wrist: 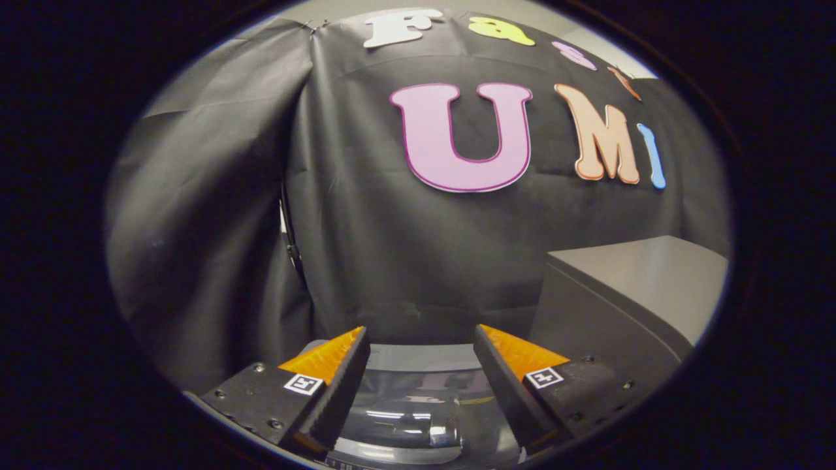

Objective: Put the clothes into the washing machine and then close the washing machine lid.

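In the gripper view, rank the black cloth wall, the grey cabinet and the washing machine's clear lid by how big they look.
1. Black cloth wall, by far the largest.
2. Grey cabinet.
3. Clear lid, partly hidden by the open claw, so its rank is unsure.

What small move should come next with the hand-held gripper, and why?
Probably tilt it down toward the washing machine lid. The hand-held gripper is open with nothing between its fingers, the glossy lid lies below them, and no clothes are in sight, so a lower look would show what is left to do.

gripper (421, 343) fingers apart, empty | washing machine lid (418, 418) below | grey cabinet (640, 287) right
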